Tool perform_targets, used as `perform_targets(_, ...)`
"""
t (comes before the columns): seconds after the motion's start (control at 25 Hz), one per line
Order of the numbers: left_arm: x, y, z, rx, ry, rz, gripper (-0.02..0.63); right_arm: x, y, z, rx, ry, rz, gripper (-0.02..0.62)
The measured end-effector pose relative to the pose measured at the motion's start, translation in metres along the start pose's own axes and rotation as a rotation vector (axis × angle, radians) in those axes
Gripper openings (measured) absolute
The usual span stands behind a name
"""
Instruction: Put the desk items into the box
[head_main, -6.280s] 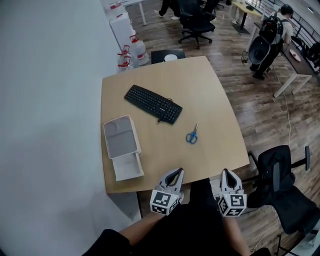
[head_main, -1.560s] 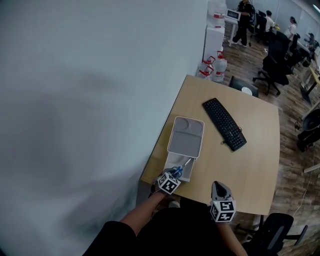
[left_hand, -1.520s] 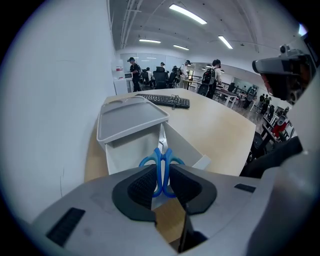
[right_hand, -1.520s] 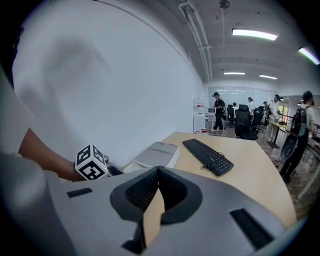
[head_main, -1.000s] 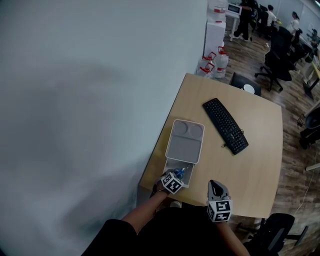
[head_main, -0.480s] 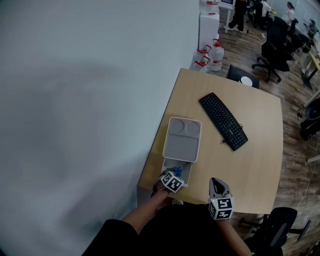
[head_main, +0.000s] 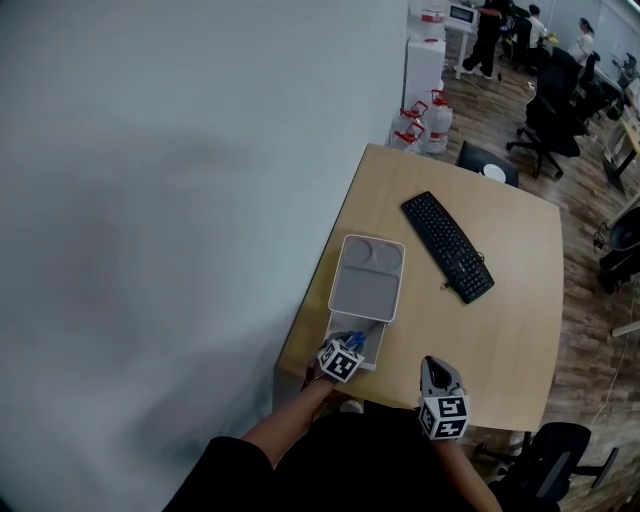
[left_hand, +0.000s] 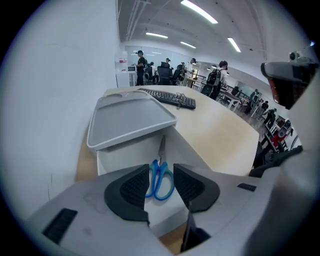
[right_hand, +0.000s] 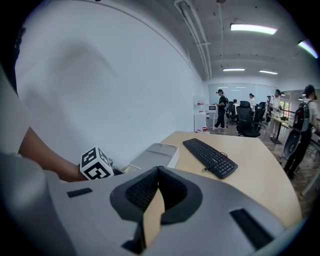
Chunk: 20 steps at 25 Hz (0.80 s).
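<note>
Two grippers: held by a person at the white box's near end.
Left gripper: jaws opening over the box's uncovered end, pads off the scissors.
Scissors: blue-handled, lying inside the box.
Lid: grey, covering the box's far part.
Right gripper: right of the box, jaws closed together, empty.
Keyboard: beyond the box.

Scissors lie in the box, between and just beyond the fingers of the left gripper, whose jaws are opening. The lid rests on the box's far part, behind the scissors. The keyboard lies farther beyond the fingers, to their right, on the table.
</note>
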<state>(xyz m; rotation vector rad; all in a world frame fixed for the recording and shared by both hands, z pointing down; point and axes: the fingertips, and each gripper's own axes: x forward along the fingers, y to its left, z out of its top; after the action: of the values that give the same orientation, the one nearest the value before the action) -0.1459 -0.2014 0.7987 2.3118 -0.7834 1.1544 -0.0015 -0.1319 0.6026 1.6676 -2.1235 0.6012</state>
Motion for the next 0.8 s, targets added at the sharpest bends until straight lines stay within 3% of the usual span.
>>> perform_targets(0.2, -0.042, -0.031, 0.029, -0.019, -0.166, -0.04, 0.137, -0.024, 0.001, -0.002, -0.006, -0.01, -0.018, 0.06)
perform_targets(0.36, -0.083, -0.058, 0.049, -0.098, -0.306, -0.077, 0.137, -0.056, 0.002, -0.006, -0.011, -0.001, -0.052, 0.06)
perform_targets(0.52, -0.097, -0.079, 0.06, -0.188, -0.391, -0.11, 0.137, -0.082, -0.013, -0.015, 0.018, -0.011, -0.111, 0.058)
perform_targets(0.8, -0.135, -0.128, 0.089, -0.244, -0.523, -0.094, 0.137, -0.126, -0.06, -0.025, 0.08, -0.065, -0.191, 0.06)
